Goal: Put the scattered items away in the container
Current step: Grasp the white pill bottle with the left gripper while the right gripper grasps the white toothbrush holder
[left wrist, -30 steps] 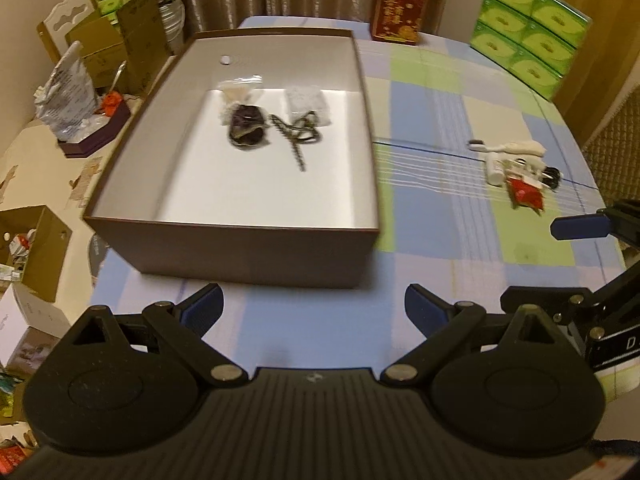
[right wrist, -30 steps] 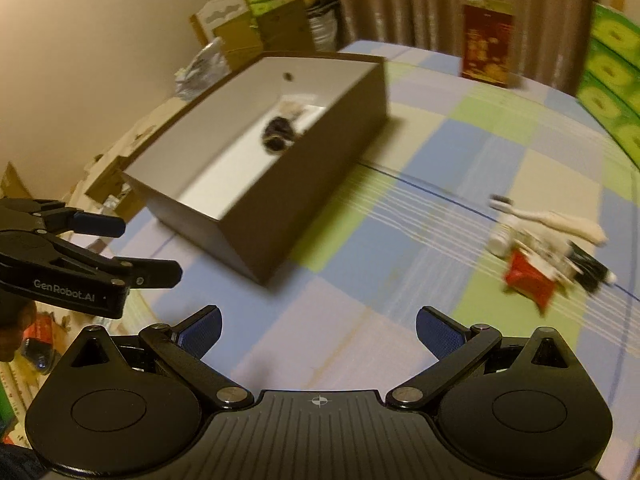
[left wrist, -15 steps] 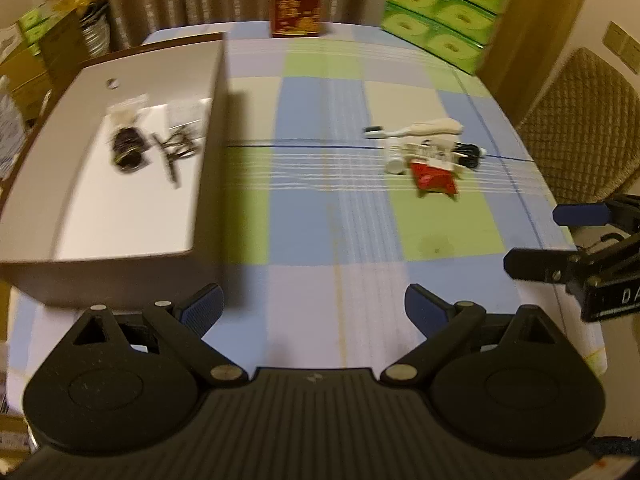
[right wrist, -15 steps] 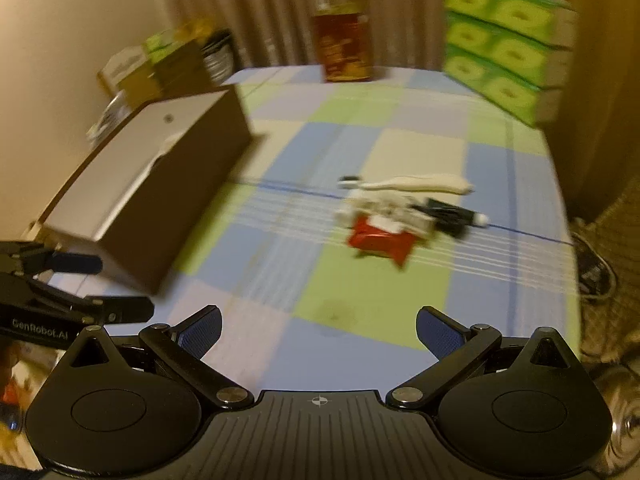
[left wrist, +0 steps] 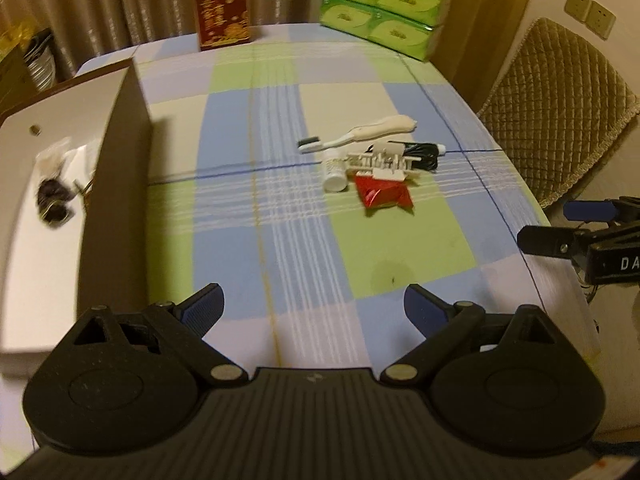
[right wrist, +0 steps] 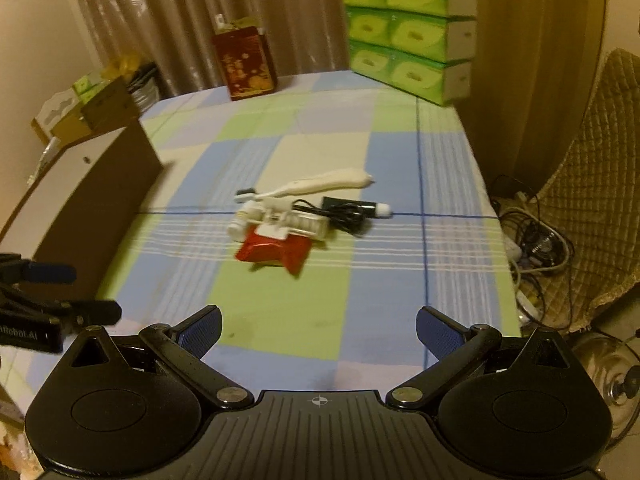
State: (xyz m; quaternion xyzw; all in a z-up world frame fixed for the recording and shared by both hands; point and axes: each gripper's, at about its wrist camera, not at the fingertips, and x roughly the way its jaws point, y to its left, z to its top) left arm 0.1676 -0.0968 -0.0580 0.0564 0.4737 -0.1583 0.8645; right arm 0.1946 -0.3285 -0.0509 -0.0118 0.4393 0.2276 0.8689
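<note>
Both grippers, left gripper (left wrist: 312, 308) and right gripper (right wrist: 318, 330), are hovering with fingers wide and empty; the brown cardboard box (left wrist: 116, 168) at nine o'clock is holding a few items, while the mixed toiletries pile (right wrist: 296, 216) is waiting at twelve on the checked surface (left wrist: 280, 240).

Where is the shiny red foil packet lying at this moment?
The shiny red foil packet lies on the checked tablecloth, at the near edge of the small pile, just in front of the white plastic clip piece and right of the brown box.

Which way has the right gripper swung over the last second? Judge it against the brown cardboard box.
Yes. The right gripper has swung rightward: the brown cardboard box slid to the view's left edge, and the red foil packet now sits ahead.
</note>
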